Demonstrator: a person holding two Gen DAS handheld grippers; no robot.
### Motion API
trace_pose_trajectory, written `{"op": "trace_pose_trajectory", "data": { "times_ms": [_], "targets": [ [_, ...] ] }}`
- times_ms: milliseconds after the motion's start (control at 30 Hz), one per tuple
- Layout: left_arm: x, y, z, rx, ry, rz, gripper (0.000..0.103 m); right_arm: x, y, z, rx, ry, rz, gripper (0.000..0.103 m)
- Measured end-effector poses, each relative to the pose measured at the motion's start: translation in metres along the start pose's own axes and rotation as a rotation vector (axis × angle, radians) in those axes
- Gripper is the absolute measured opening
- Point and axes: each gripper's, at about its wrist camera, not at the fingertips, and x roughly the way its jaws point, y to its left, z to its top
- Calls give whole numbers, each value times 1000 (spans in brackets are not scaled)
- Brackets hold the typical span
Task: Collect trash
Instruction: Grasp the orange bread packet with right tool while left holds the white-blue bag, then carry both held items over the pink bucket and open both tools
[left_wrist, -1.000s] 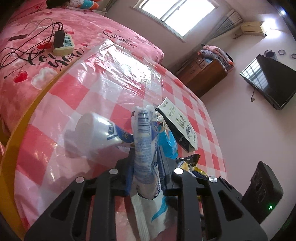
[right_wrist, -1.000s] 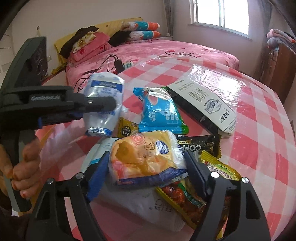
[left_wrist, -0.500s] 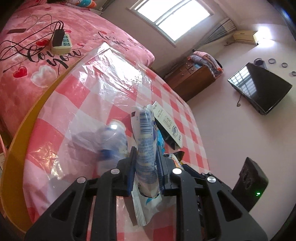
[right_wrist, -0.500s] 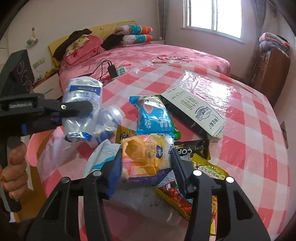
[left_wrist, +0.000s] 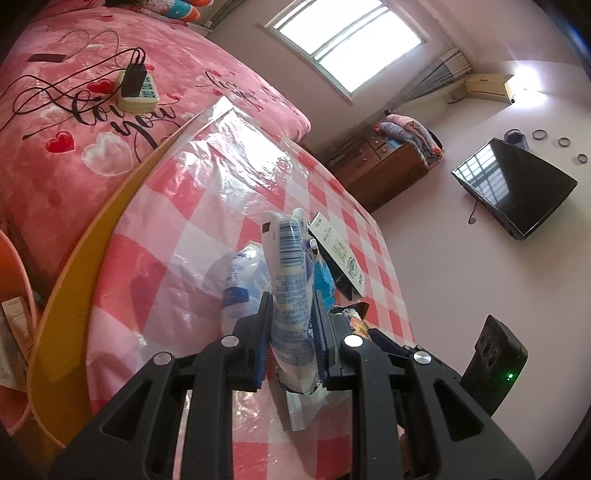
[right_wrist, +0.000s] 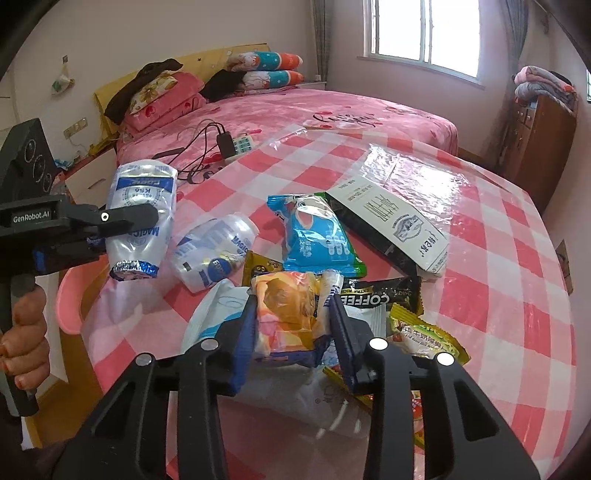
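Clamping white pouch (left_wrist: 291, 295) in left gripper (left_wrist: 291, 314); right gripper (right_wrist: 291, 325) closing on orange packet (right_wrist: 288, 314).

- We're pretty clearly in someone's bedroom at home: a big bed (right_wrist: 332, 107) with a pink heart-print cover and stacked pillows (right_wrist: 266, 68).
- A wooden dresser (right_wrist: 535, 140) with folded blankets (right_wrist: 543, 85) on top.
- A TV (left_wrist: 513, 188) on the pink wall, with an air conditioner (left_wrist: 487, 86) beside the window (left_wrist: 347, 40).
- A table (right_wrist: 498, 258) in pink checked cloth stands beside the bed.
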Motion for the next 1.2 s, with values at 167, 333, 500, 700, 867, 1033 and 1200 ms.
{"op": "trace_pose_trajectory", "data": {
  "times_ms": [167,333,500,700,867,1033,1200],
  "targets": [
    [-6,8,-3,-8,-4,2,22,-3,6,1,-4,-5,4,37],
    [-14,16,-5,-16,-12,2,22,-7,11,4,-5,-16,0,35],
    [-20,20,-6,-21,-20,-1,22,-14,17,9,-4,-34,4,35],
    [-32,26,-5,-32,-43,-14,22,-23,35,20,-18,-57,42,35],
    [-50,35,-3,-43,-78,-5,22,-25,56,35,-30,-70,119,35],
    [-69,49,-2,-59,-109,27,22,-21,86,51,-54,-71,233,35],
    [-97,79,-4,-88,-146,102,22,-8,127,66,-93,-46,366,35]
  ]
}}
